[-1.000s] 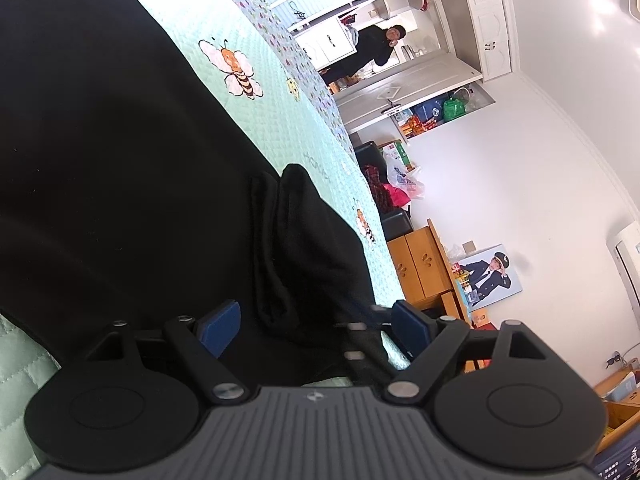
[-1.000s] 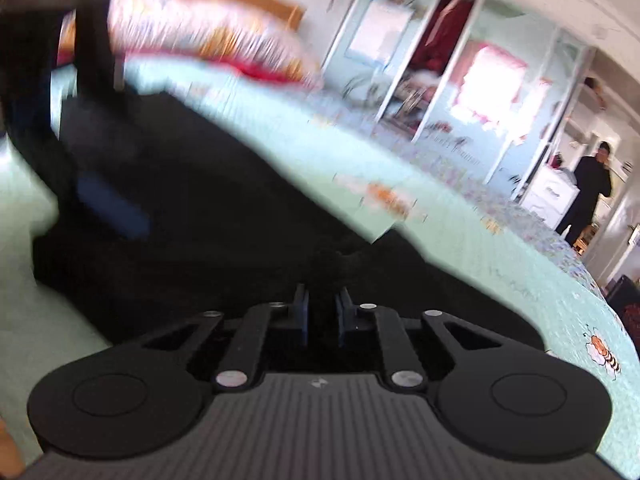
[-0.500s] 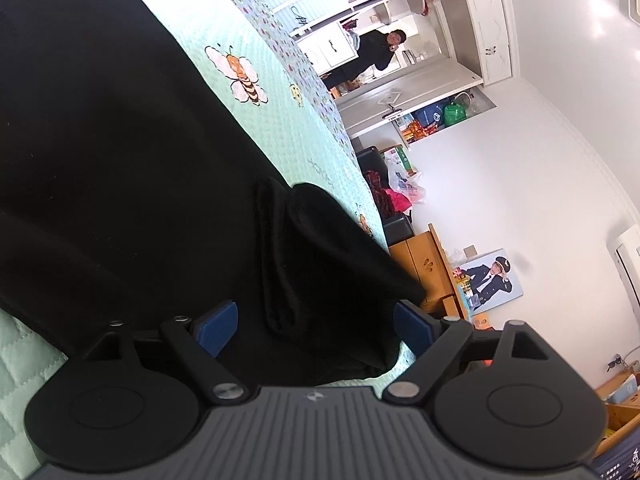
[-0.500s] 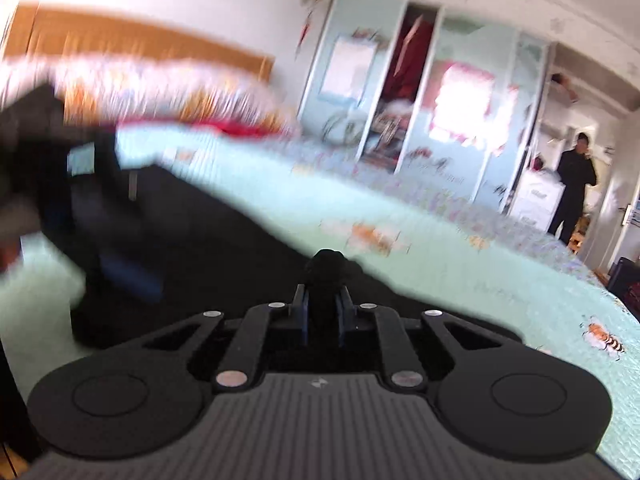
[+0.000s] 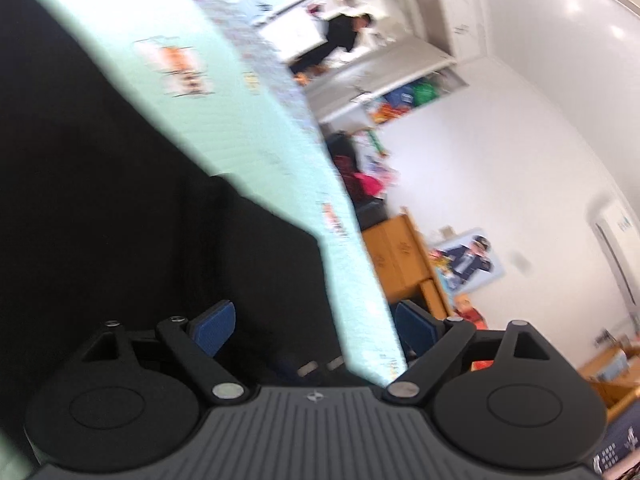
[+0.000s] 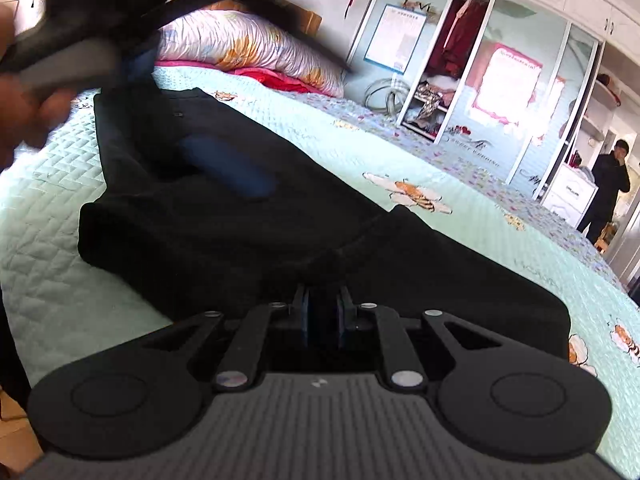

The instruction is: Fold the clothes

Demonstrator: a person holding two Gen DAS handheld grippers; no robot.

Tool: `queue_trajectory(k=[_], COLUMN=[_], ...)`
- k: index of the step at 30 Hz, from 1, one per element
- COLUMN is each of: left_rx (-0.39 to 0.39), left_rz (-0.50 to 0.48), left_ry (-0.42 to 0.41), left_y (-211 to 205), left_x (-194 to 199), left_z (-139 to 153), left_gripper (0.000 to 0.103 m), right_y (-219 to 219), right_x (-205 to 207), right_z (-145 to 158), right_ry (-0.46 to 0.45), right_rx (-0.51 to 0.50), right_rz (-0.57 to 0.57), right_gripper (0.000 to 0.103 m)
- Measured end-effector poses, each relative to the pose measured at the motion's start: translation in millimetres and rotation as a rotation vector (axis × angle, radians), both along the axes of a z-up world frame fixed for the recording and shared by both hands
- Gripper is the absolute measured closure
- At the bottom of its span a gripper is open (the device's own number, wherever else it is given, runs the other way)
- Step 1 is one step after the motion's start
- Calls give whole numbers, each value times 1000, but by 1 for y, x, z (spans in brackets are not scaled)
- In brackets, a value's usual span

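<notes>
A black garment (image 6: 224,216) lies spread on the mint quilted bedspread (image 6: 52,240), a small button showing near its far end. My right gripper (image 6: 322,312) is shut on a fold of the garment's near edge, with black cloth between the blue pads. In the left wrist view the black garment (image 5: 120,220) fills the left side. My left gripper (image 5: 314,328) is open above it, nothing between its blue pads (image 5: 214,326). The left gripper (image 6: 80,36) also shows, blurred, at the upper left of the right wrist view, held by a hand (image 6: 24,116).
Pillows and a folded quilt (image 6: 248,48) lie at the head of the bed. Wardrobes (image 6: 472,52) line the far wall. A person in black (image 6: 606,184) stands by the doorway. A wooden cabinet (image 5: 404,260) stands past the bed's edge.
The left gripper, still open, has pulled away from the folded hem and is moving fast, blurring its view. The right gripper has come down low over the bed, still shut on the fabric.
</notes>
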State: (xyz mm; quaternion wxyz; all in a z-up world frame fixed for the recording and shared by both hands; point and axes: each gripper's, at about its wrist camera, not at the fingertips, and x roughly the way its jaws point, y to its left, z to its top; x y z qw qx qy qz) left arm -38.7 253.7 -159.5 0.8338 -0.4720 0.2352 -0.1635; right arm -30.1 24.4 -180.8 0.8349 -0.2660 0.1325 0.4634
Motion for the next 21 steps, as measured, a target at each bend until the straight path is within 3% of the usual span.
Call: queue_trajectory(k=[5,8,10,11,13,16,21], left_rx=[33,114,225,272,295,283,273], left_rz=[-127,-161,-138,-154,-163,-166,-176], left_ry=[-13,97,214,243,230,218,203], left_y=[-20,-22,-23,-25,-23,-16,-14], left_x=[78,124,142,147,146,143,142], left_z=[14,-4,-20,-27,-35,-38,-42], left_gripper=[12,13,16,26,30,36,38], right_y=[3,4,2,1,-4,-29,-86], right_x=[-6,-9,-11,-10,-9,6,80], right_z=[-15,-18,-20,-20,-18,-4,36], right_ry=[-76,-97,-101,-100,-82,63,345], right_rx=[-40,-38,-31,-25,-6,95,334], right_rz=[8,3,1,-3,-12,-16,-177], right_gripper=[86,86,85,83,83,83,83])
